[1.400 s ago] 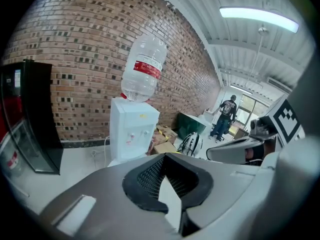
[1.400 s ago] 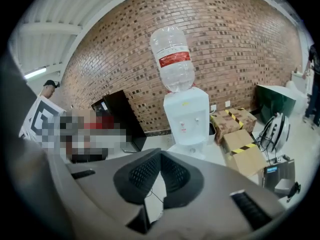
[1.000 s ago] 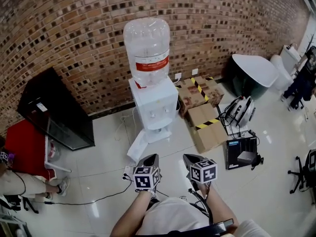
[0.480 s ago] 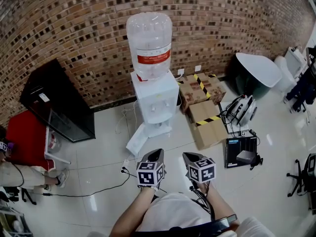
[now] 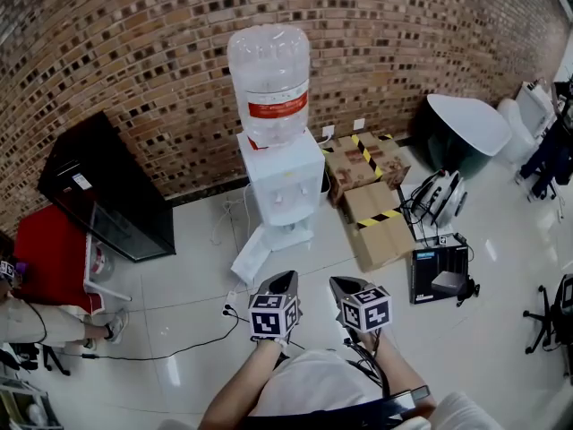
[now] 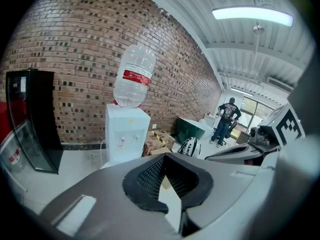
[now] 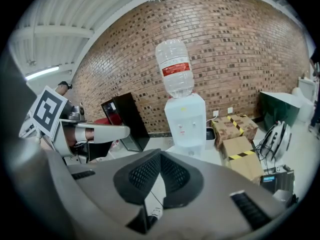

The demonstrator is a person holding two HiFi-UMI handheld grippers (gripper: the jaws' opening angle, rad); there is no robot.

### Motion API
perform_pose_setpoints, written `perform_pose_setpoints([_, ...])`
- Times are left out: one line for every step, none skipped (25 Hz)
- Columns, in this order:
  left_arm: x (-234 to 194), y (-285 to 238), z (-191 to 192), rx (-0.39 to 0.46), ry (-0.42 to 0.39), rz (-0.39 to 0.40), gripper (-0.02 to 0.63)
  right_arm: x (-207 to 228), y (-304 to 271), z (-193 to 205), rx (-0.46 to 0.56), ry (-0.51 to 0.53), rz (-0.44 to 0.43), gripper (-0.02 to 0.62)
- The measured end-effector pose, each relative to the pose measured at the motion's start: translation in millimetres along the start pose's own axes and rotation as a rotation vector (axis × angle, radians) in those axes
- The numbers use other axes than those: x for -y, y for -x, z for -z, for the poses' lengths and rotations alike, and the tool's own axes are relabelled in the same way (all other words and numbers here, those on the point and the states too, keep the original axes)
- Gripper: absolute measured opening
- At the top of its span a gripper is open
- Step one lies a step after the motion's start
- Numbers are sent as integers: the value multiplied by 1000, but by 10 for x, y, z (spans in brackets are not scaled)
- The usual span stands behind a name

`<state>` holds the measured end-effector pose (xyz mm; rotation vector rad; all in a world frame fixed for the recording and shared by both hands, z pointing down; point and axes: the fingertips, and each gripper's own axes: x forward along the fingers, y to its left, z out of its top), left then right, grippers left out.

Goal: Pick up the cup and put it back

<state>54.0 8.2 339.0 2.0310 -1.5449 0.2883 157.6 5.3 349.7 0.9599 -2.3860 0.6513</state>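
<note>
Now left tongs pressed together, seemingly empty; right tongs pressed together, touching nothing.

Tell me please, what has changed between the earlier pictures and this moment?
The left gripper moved slightly forward, toward the white water dispenser with the clear plastic bottle, and nearer the right gripper. Nothing was gripped or released: both pairs of jaws stay shut and empty. The dispenser and the brown cardboard boxes are unchanged.
</note>
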Motion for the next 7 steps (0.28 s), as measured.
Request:
perform_pose_setpoints([6, -1, 0, -1, 0, 1, 5, 4, 10, -6, 2, 0, 1, 12])
perform_pose_setpoints([15, -2, 1, -1, 1, 3, 5, 10, 20, -10, 4, -2, 2, 12])
perform_pose_setpoints([24, -3, 1, -1, 1, 5, 5, 16, 29, -12, 6, -3, 3, 12])
perform_pose_setpoints([30, -2, 1, 0, 1, 7, 5, 17, 35, -11, 8, -4, 4, 12])
perform_pose_setpoints([34, 0, 3, 1, 1, 9, 5, 14, 39, -8, 9, -4, 4, 12])
perform_pose_setpoints([37, 3, 6, 2, 1, 10, 5, 9, 41, -3, 10, -3, 3, 12])
perform_pose_setpoints([39, 5, 9, 3, 2, 11, 5, 2, 43, 2, 11, -3, 3, 12])
